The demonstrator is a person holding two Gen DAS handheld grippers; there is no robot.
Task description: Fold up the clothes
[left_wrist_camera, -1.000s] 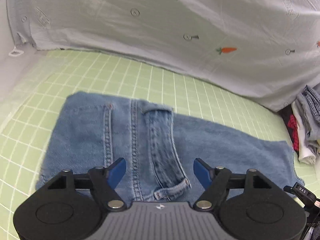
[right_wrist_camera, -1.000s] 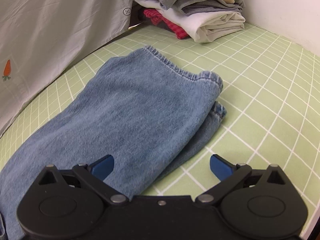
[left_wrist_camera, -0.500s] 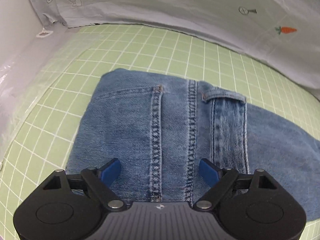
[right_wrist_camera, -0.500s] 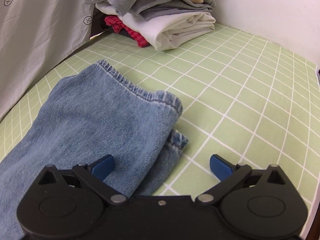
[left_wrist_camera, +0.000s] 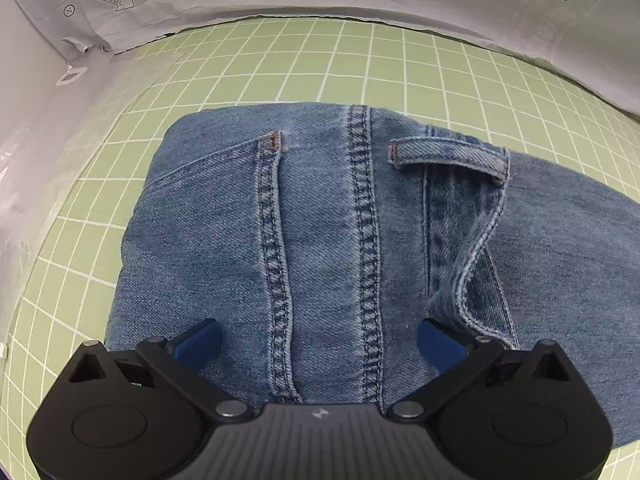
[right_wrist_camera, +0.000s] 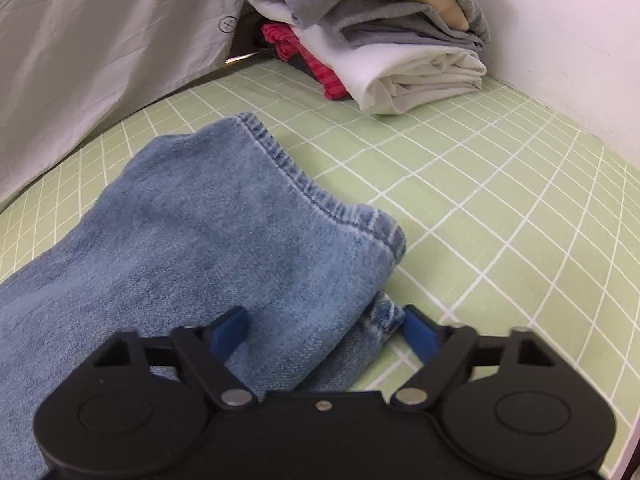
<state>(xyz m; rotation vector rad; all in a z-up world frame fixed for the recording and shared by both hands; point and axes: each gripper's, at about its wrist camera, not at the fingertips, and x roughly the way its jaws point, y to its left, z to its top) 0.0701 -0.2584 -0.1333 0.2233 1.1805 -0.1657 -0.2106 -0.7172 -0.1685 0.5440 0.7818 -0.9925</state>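
The jeans [left_wrist_camera: 360, 240] lay flat on the green grid mat [left_wrist_camera: 280, 60] covering the desk. The left gripper [left_wrist_camera: 320, 340] sat low over the waistband end, jaws spread wide across the seams, not pinching anything. The right gripper [right_wrist_camera: 326, 330] was spread around the stacked leg hems [right_wrist_camera: 340, 216], a blue pad on either side. A pile of folded clothes [right_wrist_camera: 400, 60] sat in the far corner.

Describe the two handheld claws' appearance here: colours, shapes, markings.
Both claws are matte black with two round side lobes, silver pivot pins and blue fingertip pads. The left claw has a ribbed grey centre plate bearing a small white logo. The right claw has a plain black centre with one small screw.
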